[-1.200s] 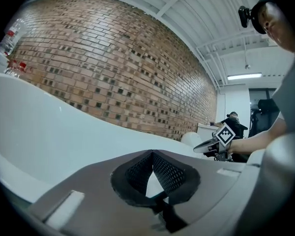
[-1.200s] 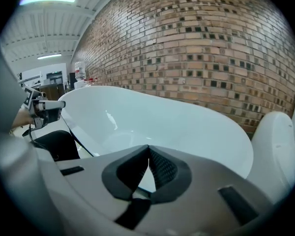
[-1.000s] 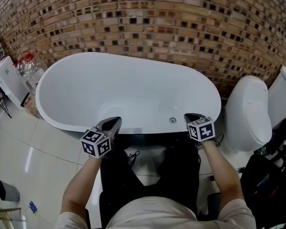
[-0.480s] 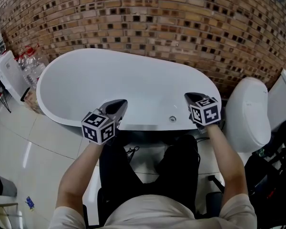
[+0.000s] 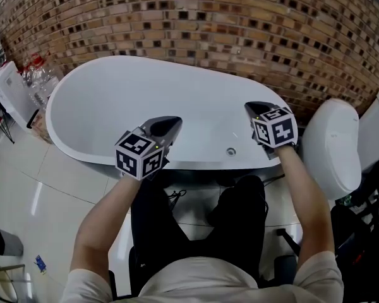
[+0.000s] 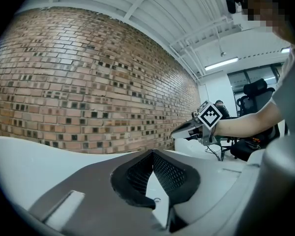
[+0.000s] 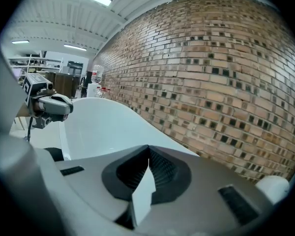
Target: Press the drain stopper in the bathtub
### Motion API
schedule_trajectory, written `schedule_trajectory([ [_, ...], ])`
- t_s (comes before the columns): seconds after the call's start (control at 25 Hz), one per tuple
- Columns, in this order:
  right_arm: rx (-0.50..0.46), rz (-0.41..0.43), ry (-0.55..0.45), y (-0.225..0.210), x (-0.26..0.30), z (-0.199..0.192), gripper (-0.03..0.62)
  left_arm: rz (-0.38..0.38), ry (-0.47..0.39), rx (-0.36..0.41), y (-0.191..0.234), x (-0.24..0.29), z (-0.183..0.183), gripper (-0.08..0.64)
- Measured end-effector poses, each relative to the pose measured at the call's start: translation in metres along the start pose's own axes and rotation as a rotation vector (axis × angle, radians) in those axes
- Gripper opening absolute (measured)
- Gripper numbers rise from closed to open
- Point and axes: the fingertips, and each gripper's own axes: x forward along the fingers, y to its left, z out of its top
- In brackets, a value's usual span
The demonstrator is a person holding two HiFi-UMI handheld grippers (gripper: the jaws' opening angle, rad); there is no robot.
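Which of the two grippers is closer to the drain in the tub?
Right. The right gripper hangs just right of the drain; the left gripper is farther off to its left.

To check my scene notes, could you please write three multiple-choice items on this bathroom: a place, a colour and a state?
1. The toilet stands at which end of the bathtub? A the person's right; B the person's left; C inside it.
2. The bathtub is: A black; B white; C blue.
3. The left gripper and right gripper are: A shut, empty; B wide open; C holding bottles.
1 A, head view shows it right; 2 B, plainly white; 3 A, tips meet on nothing.
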Motion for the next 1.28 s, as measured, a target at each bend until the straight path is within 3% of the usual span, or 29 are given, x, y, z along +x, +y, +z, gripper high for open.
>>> schedule_trajectory([
  [0.6,-0.018,0.024,0.075,-0.025,0.084,-0.001,0.015,-0.056,0.079,0.005,0.019,0.072,-0.015,0.008],
  [1.28,0.028,0.080,0.258,-0.048,0.211,-0.095,0.015,-0.073,0.216,-0.097,0.063,0.162,-0.094,0.008],
])
